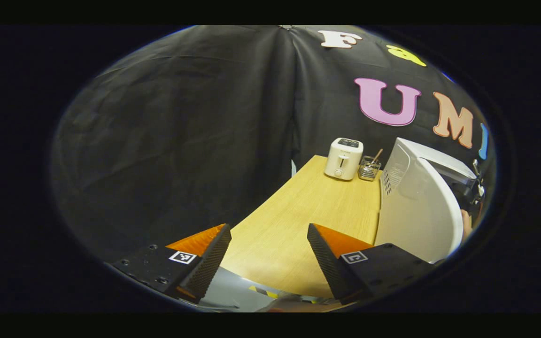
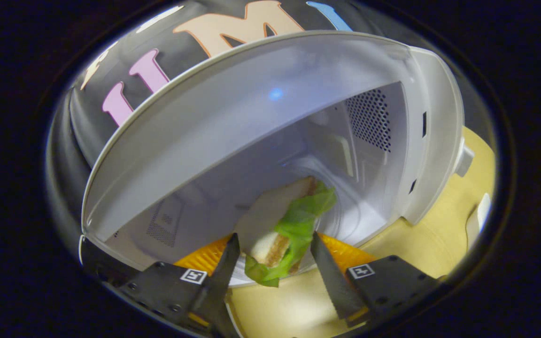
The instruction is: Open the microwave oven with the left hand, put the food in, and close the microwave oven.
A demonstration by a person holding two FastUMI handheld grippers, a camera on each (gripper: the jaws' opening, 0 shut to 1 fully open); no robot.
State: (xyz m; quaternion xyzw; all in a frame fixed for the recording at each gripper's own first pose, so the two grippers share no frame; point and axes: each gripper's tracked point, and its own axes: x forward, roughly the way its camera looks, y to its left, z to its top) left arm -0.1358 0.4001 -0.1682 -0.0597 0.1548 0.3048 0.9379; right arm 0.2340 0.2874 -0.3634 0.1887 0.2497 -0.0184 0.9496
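Right gripper (image 2: 274,253) clamped the sandwich (image 2: 282,225), long axis aimed up-frame into the microwave cavity (image 2: 308,155); left gripper (image 1: 269,249) spread apart, empty

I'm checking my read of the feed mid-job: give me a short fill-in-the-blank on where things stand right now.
1. The microwave door is ____.
2. The right gripper holds a ____ at the oven's mouth.
3. The left gripper is open and holds ____.
4. On the table, the glass jar stands beside the ____.

Missing words: open; sandwich; nothing; toaster
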